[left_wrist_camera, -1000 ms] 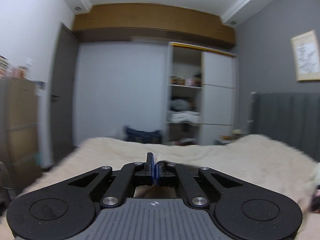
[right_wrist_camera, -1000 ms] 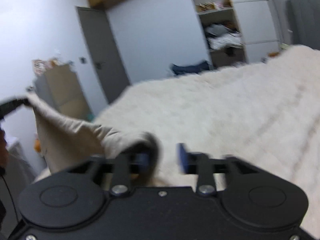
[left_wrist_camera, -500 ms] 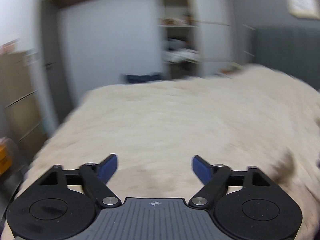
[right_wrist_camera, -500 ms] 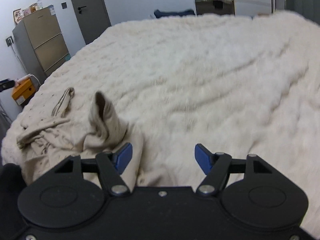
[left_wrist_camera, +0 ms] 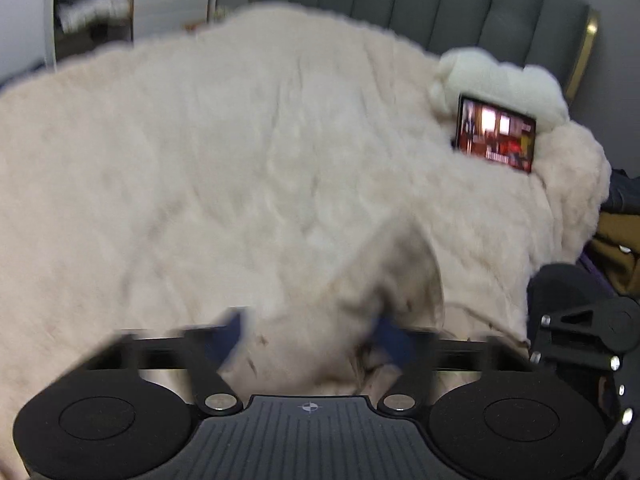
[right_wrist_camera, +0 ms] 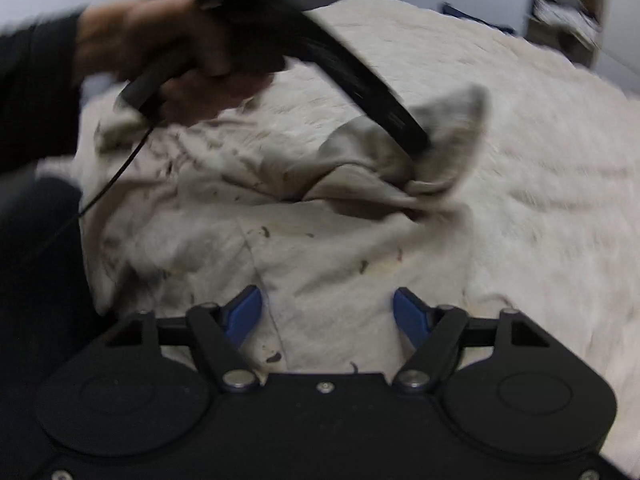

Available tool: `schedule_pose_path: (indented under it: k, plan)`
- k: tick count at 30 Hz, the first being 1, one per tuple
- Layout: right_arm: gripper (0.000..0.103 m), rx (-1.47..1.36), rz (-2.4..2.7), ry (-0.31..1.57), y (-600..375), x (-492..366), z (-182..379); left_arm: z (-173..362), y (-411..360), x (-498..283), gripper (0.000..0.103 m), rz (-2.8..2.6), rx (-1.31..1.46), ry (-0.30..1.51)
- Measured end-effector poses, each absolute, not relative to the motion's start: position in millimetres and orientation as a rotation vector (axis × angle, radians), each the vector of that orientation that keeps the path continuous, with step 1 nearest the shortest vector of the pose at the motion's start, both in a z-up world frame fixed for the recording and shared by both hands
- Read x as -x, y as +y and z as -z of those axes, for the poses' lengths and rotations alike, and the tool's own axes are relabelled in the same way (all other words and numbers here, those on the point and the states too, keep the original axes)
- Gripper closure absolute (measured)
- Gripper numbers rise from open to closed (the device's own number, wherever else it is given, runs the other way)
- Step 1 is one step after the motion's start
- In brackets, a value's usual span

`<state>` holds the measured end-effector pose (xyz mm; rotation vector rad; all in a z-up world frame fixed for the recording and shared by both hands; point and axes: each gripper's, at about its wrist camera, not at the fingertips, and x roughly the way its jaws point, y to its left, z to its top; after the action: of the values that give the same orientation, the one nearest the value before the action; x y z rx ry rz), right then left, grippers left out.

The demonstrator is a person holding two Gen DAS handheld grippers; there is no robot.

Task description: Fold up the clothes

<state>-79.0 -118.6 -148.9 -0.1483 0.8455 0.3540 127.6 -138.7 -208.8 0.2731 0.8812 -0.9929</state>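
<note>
Beige garment lies crumpled across the fluffy bedcover, filling the centre of the right wrist view. Left gripper and right gripper are both closing, jaws apart, cloth between unpinched.

L gripper closing w/ beige garment between fingers, on fluffy blanket.

The room light is soft, dim and even, with no glare and only faint shadows in the folds of the beige garment. Both views are smeared by motion blur, worst on the left claw and the hand. Fisheye distortion bends the edges, and a lit screen glows.
</note>
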Motion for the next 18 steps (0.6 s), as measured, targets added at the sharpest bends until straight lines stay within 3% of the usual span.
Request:
schedule_pose_path:
  k: [3,7,11,14,16,18]
  plan:
    - [0.102,0.052,-0.325,0.801,-152.8,83.7,125.9,179.8,-97.7,-133.0,0.098,0.884,-0.104,0.801]
    - [0.102,-0.135,-0.119,0.699,-249.1,114.5,90.2,143.7,-30.4,-137.8,0.098,0.701,0.118,0.718]
    - [0.099,-0.255,0.252,0.749,-331.6,127.6,102.5,135.8,8.9,-123.1,0.098,0.630,0.222,0.691]
    - [0.082,-0.292,0.310,0.748,-341.3,131.1,104.3,140.6,4.0,-105.6,0.098,0.599,0.131,0.683]
    - [0.062,-0.306,0.258,0.685,-331.5,133.0,98.4,146.8,-7.8,-101.9,0.098,0.617,0.121,0.690]
    - [0.051,-0.229,0.104,0.658,-299.0,120.9,91.8,146.3,-20.4,-98.6,0.098,0.620,0.093,0.679]
